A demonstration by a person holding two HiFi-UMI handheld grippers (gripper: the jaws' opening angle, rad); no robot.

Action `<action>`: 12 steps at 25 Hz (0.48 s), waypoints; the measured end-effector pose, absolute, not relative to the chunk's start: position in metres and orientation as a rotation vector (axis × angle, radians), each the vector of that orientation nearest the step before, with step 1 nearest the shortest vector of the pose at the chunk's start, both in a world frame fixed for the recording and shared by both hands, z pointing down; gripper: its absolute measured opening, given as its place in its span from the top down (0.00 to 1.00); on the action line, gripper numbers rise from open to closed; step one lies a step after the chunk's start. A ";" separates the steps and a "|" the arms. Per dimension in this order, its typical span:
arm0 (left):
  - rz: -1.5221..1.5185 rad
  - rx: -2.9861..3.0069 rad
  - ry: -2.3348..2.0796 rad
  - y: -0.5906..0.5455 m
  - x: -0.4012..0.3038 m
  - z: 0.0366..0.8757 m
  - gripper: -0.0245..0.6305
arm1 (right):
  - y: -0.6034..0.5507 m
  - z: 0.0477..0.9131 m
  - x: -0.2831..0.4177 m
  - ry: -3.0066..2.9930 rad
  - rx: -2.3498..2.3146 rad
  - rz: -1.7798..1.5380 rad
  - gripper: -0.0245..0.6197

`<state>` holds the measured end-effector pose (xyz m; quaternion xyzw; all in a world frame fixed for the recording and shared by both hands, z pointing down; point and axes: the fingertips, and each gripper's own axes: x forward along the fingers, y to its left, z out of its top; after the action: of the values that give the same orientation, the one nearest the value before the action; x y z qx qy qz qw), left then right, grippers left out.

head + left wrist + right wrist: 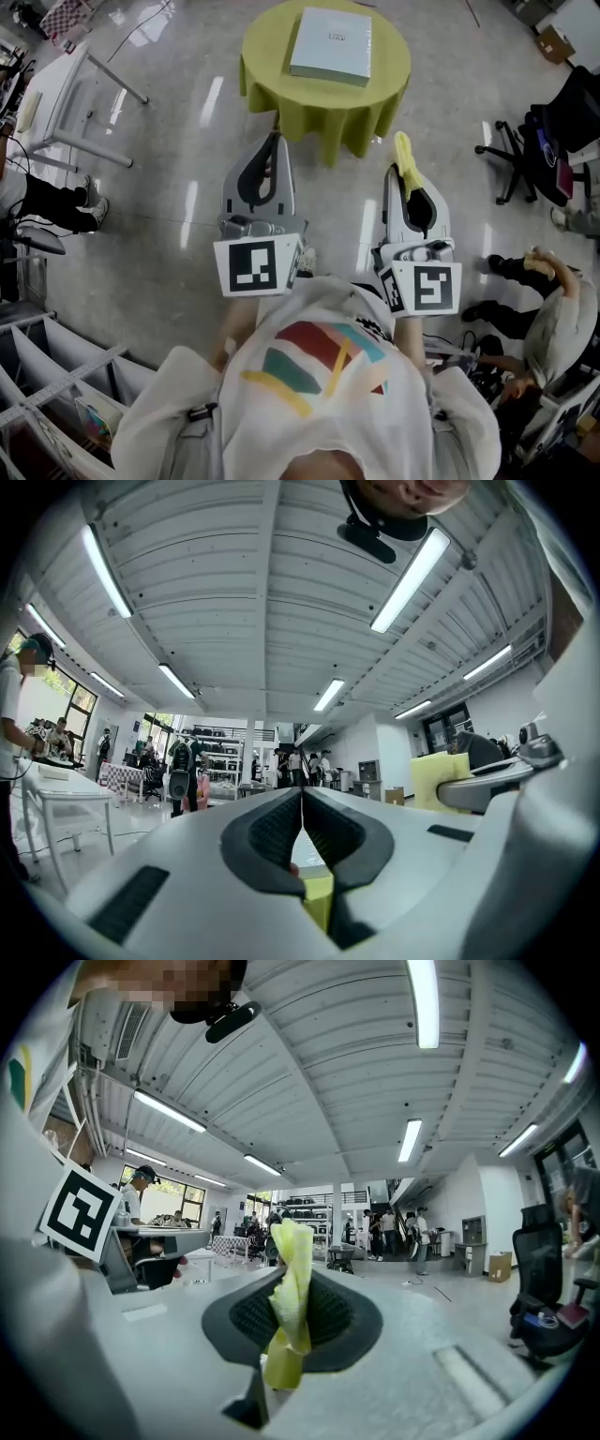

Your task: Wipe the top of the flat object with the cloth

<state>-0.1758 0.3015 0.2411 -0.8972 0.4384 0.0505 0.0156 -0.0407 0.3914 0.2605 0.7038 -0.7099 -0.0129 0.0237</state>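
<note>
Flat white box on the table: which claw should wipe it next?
Right. The right claw is shut on the yellow cloth; the left claw is shut and empty. Neither touches the box.

Head view looks steeply down on left gripper [275, 141], right gripper [405, 167] and worktop [272, 52]; gripper views face level, probably sharing far shelving [211, 750].

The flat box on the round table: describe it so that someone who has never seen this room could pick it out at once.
Find the small round table draped in yellow-green fabric at the top of the head view. The flat box lies alone on its top. It is pale, thin and square-cornered, the only whitish thing against that bright cover.
</note>
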 end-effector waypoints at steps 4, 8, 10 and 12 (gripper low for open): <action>0.171 -2.797 1.370 0.281 -0.185 0.240 0.94 | 0.381 0.265 -0.044 -2.164 2.184 -0.034 0.92; 0.194 -2.809 1.380 0.257 -0.185 0.240 0.94 | 0.369 0.265 -0.040 -2.143 2.214 -0.042 0.92; 0.191 -2.813 1.388 0.249 -0.183 0.242 0.94 | 0.366 0.268 -0.038 -2.140 2.207 -0.037 0.92; 0.196 -2.814 1.384 0.243 -0.178 0.242 0.94 | 0.363 0.270 -0.033 -2.131 2.210 -0.036 0.92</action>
<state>-0.1778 0.2432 0.2419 -0.8956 0.4405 0.0624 -0.0004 -0.0327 0.3626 0.2697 0.7194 -0.6936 -0.0116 0.0355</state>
